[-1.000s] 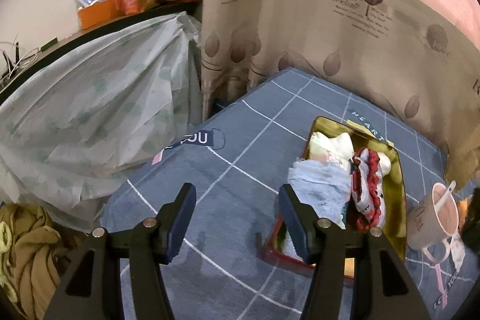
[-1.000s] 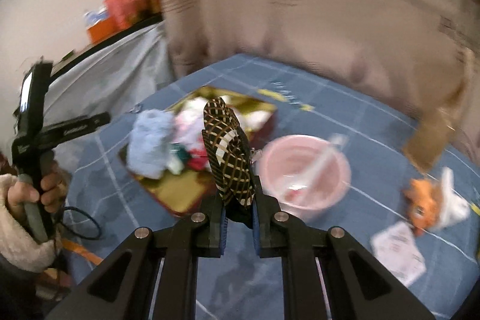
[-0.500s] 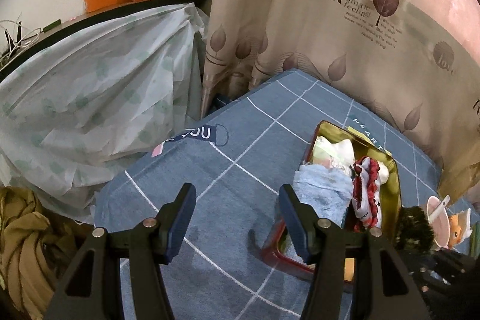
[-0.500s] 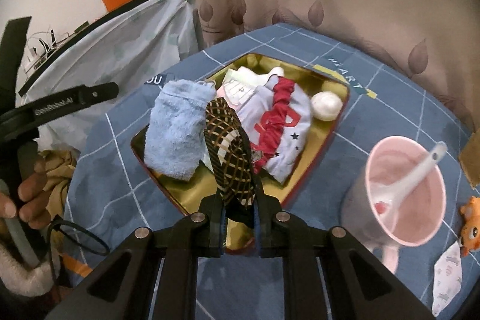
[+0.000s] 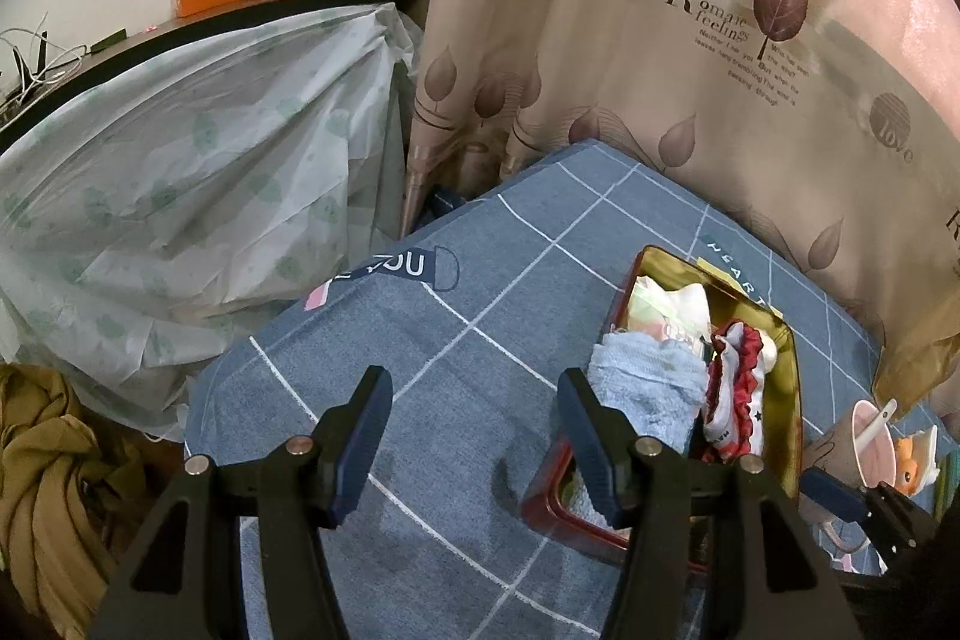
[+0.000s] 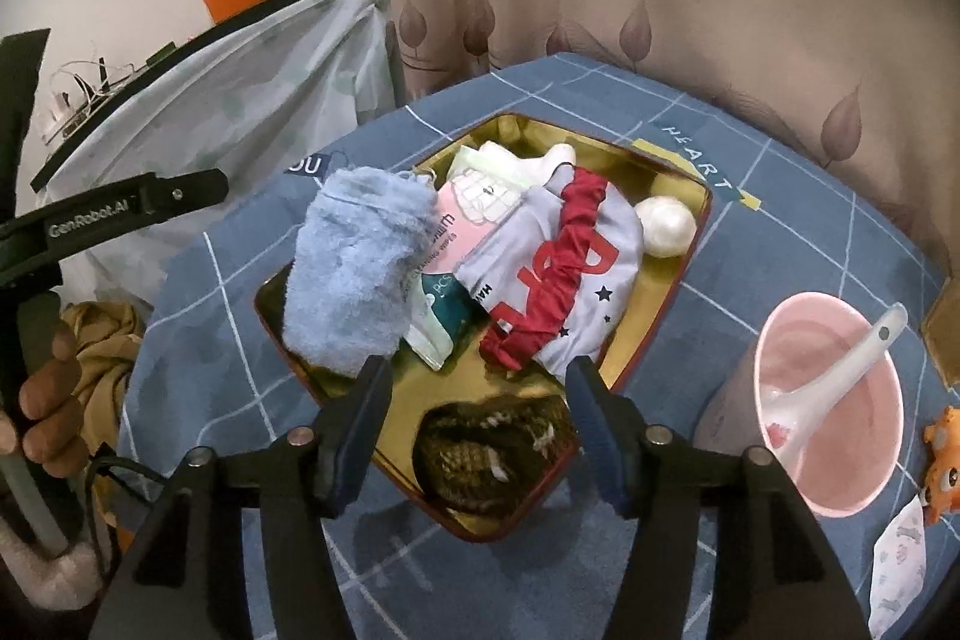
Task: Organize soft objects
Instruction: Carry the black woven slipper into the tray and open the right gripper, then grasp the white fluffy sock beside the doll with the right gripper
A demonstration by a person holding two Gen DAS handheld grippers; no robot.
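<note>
Blue terry towel, a red-trimmed garment and a dark knitted piece already lie in the gold tin; a patterned scrap by the pink cup looks left to gather, I judge. Left gripper hangs wide and empty over the checked blue cloth; right gripper stands wide above the knitted piece, holding nothing; leaf-print curtains close off the back.

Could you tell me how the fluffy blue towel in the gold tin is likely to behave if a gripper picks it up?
The blue towel looks thick and loosely bunched, so it would probably sag and unfold when lifted. It drapes over the gold tin's rim, so it may drag. Its fuzzy pile should grip well and seems light.
</note>
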